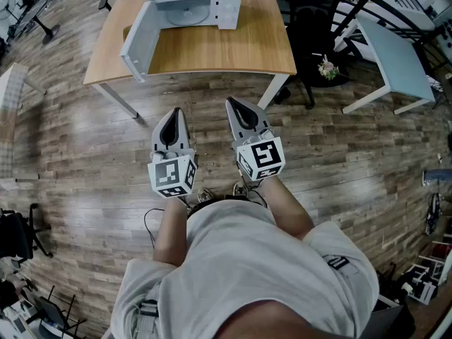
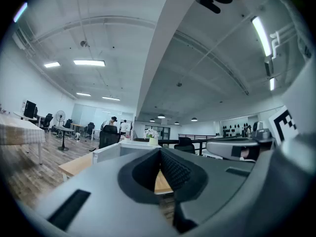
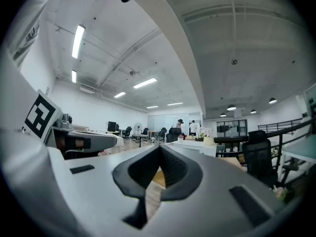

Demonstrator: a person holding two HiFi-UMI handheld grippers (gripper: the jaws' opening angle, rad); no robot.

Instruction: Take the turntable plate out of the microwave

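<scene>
While the door stands open: the microwave point(image 1: 194, 2) sits at the far edge of the wooden table point(image 1: 226, 48) with its door point(image 1: 140, 42) swung out to the left, so the cavity faces the person and is free to reach into.
Turntable plate point(image 1: 187, 14): it lies flat on the cavity floor, a pale round disc, still inside. Nothing touches it.
Left gripper point(image 1: 176, 113): held level at waist height over the plank floor point(image 1: 85, 154), pointing at the table. The jaws are pressed together with nothing between them; its own view shows only the table edge past the pads.
Right gripper point(image 1: 232, 104): just beside the left one, held parallel and level. The jaws are closed and empty as well.
Marker cubes: one rides the rear of each gripper, left point(image 1: 171, 176) and right point(image 1: 260, 157), close to the person's body.
Stance: the person stands well apart from the table, both tools drawn in near the torso. This reads as a ready pose, not a reach.
Stage (judgement): approach not yet begun; no part of the removal is done.
Next move (judgement): step in and spread one pair of jaws before entering the cavity, since a closed tool cannot take the plate's rim.
Risk (judgement): the plate looks like glass, thin-edged and smooth, so a shallow pinch could slip.
</scene>
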